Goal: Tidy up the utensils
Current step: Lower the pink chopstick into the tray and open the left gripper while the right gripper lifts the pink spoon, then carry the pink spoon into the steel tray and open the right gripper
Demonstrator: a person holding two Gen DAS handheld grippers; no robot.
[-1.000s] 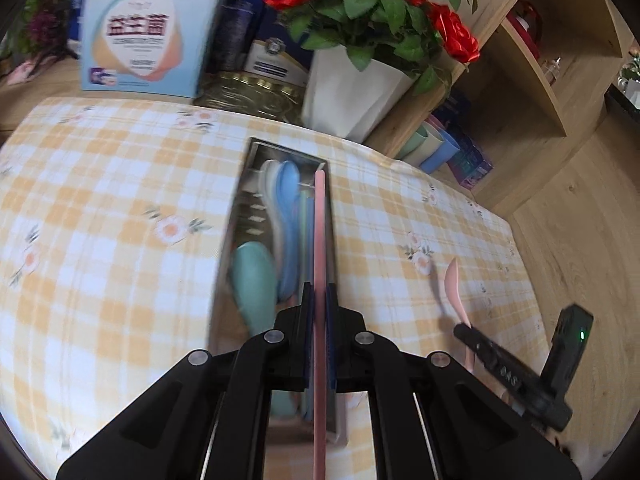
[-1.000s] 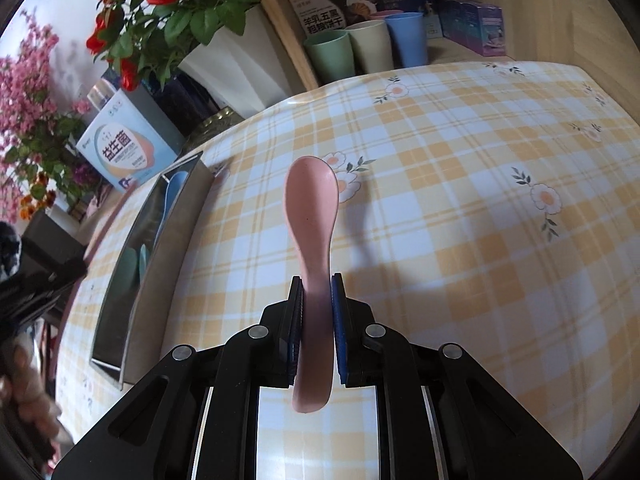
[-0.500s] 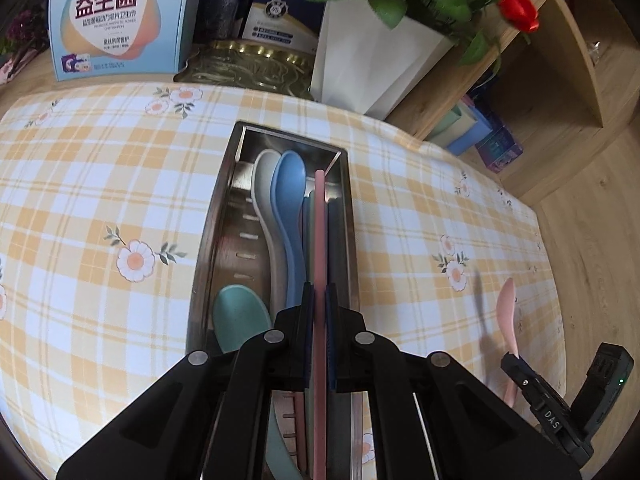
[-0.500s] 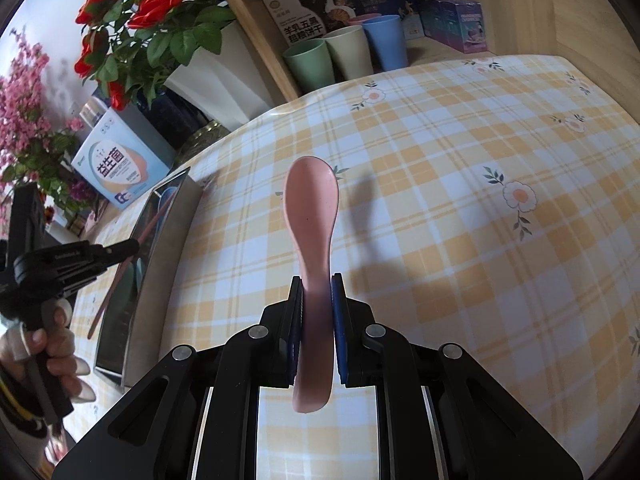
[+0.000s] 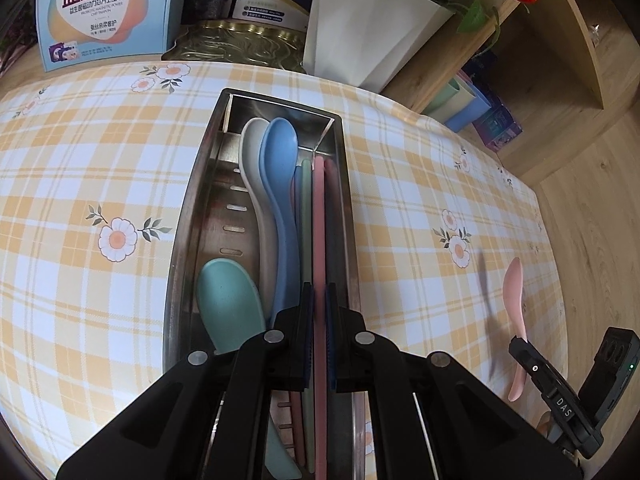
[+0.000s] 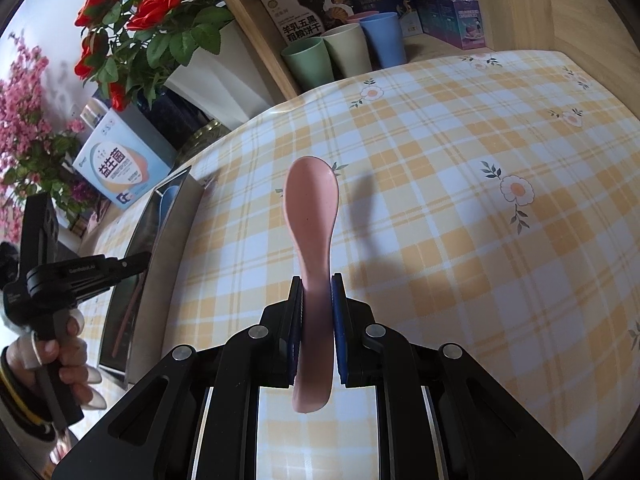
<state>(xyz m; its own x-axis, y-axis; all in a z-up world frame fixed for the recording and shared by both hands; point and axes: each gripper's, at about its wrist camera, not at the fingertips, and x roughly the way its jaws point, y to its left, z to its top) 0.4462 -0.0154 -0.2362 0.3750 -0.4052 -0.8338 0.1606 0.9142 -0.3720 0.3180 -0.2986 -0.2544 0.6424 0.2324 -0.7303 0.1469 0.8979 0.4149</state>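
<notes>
The left gripper [image 5: 319,300] is pinching a pink chopstick [image 5: 319,232] over the steel tray [image 5: 182,232], seemingly just above blue [image 5: 278,184], grey and green spoons. At 3 o'clock, the right gripper [image 6: 316,300] is clamping a pink spoon [image 6: 312,216] above the checked tablecloth [image 6: 460,240], cups [image 6: 344,56] at 12 o'clock.

Shiny metal tray [image 5: 182,216], matt plastic spoons [image 5: 280,184], glossy checked tablecloth [image 5: 80,168].

The desk [image 5: 100,168] carried a yellow-and-white check cloth printed with white daisies. The tray [image 5: 182,236] was bare silver metal. In it lay a teal spoon [image 5: 230,304], a blue spoon [image 5: 278,168], a cream spoon [image 5: 250,160] and a pink chopstick [image 5: 319,220]. A second spoon [image 6: 312,216] was pale pink. Both hand-held grippers were black.
</notes>
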